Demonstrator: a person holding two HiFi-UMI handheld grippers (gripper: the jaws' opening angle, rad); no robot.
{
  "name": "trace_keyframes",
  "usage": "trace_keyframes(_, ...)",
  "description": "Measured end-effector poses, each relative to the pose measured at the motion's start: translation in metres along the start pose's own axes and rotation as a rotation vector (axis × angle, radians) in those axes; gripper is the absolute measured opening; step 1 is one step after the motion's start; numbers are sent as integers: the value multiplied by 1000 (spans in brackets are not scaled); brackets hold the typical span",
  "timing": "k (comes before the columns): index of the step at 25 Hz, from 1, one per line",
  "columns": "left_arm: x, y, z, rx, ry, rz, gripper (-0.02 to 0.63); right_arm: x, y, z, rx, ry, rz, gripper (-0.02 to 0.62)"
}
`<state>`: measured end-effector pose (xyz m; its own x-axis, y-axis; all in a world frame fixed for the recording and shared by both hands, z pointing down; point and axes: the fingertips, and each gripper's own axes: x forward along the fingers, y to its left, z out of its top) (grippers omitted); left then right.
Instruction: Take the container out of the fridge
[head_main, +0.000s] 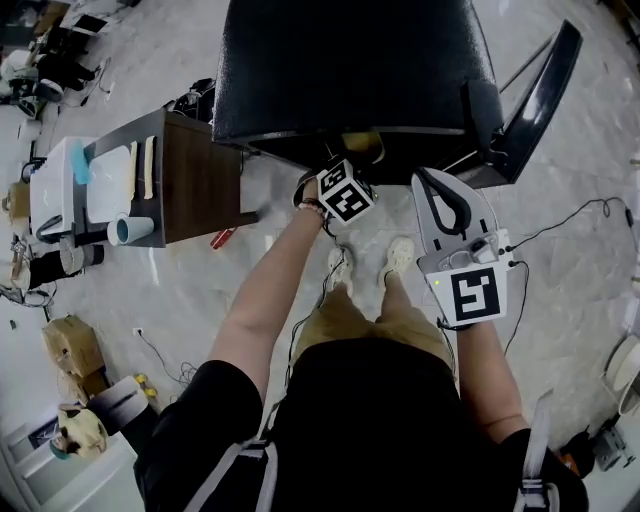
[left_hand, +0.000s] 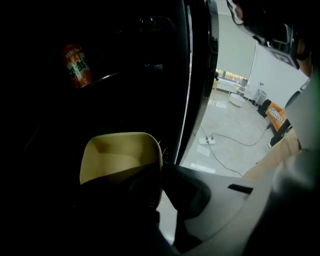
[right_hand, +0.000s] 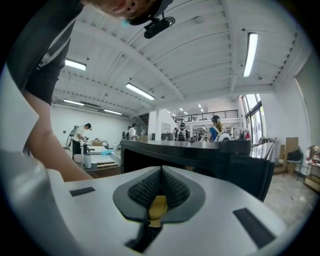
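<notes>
Left gripper (left_hand: 161, 175) reaches into the open fridge (head_main: 350, 70), its jaws pinched on a side wall of the tan container (left_hand: 117, 152) at the fridge mouth, one jaw inside and one outside, probably to draw it straight out. The container looks empty where visible; an orange can (left_hand: 76, 65) stands deeper in. Right gripper (right_hand: 161, 172) is closed on nothing and held outside the fridge.

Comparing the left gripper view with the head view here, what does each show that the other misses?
Only the left gripper view: a red-orange can in the dark interior, and the left gripper, jaws closed on the wall of the pale yellow plastic container. Only the head view: the right gripper held outside, and a dark wooden side table. Both: the black fridge and that container.
</notes>
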<state>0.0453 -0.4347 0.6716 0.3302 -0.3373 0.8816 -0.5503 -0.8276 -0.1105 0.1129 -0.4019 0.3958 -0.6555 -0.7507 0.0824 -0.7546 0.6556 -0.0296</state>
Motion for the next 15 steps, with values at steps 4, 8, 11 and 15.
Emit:
trace_keyframes(4,-32,-18,8,-13,-81,-15,29,-7,9,-3,12,11,-3,35)
trace_keyframes(8,-71,-36,13,-8,-158,-22,29,-20,22,-10,-39,59,-13,35)
trace_keyframes(11,-100,-50,18,-15,-218,-46,29,-27,29,3,-45,46,-49,35)
trace_keyframes(15,-137,-70,8,-25,-274,-71,30,-40,48,13,-46,38,-95,35)
